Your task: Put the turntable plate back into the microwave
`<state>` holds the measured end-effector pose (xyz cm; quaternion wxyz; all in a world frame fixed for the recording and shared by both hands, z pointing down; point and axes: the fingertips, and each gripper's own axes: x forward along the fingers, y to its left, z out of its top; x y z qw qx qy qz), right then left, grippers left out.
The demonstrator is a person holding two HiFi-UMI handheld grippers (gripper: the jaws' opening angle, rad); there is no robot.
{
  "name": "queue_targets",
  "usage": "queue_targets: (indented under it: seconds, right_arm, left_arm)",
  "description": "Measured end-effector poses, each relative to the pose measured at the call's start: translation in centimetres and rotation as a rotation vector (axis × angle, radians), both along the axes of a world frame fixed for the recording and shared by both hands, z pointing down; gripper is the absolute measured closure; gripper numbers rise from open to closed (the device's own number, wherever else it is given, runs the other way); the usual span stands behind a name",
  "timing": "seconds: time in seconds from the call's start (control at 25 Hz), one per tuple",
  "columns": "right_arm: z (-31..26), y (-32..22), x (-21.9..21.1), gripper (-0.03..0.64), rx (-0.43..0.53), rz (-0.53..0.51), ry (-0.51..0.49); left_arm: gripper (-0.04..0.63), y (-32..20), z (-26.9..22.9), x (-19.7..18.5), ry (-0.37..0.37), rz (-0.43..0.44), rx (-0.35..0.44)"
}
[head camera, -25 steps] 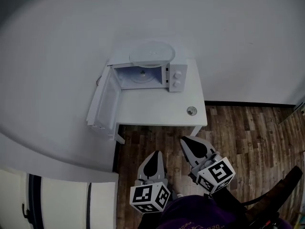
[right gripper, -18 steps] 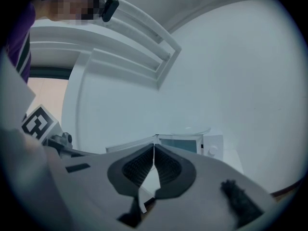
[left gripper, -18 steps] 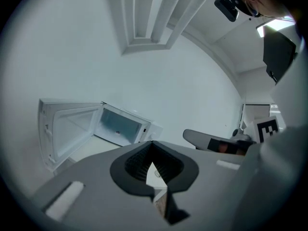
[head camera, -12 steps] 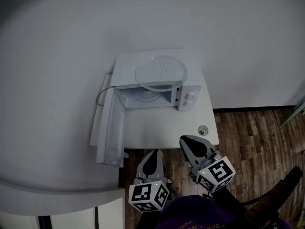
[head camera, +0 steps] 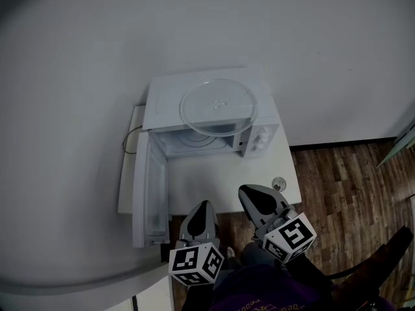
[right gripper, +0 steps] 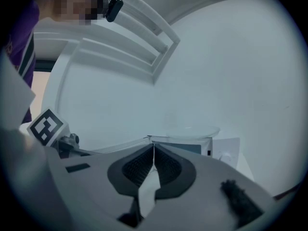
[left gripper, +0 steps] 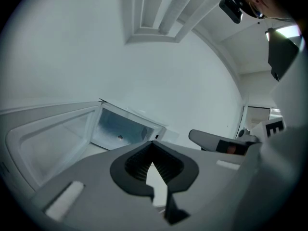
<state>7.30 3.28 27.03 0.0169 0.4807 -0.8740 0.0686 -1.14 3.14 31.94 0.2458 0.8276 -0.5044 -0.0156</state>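
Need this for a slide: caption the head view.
Turntable plate lies atop the open microwave; left gripper and right gripper, both shut, near table.

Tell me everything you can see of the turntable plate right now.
The plate is a round, clear, glass-looking disc with a raised rim and small bumps at its centre. It lies flat on top of the microwave, and its front edge seems to overhang the open cavity slightly. It looks whole and clean. Only the microwave's top touches it; nothing holds it.

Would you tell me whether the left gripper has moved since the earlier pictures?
Yes: in the head view the left gripper has advanced toward the white table; its tip now overlaps the table's front edge.
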Motion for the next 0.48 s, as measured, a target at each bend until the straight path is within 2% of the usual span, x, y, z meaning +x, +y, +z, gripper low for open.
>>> queue_targets:
  seconds: [0.24, 0.48]
  right_arm:
    - [0.8, -2.5, 1.2, 0.606, -0.018, 0.008, -0.004]
    - [0.3, -5.9, 2.9, 0.606, -0.009, -0.028, -0.009]
  left_arm:
    - [0.591, -2.2, 0.9, 0.8, 0.003, -0.001, -0.017]
    - [0.591, -5.1, 0.2, 2.6, 0.001, -0.03, -0.007]
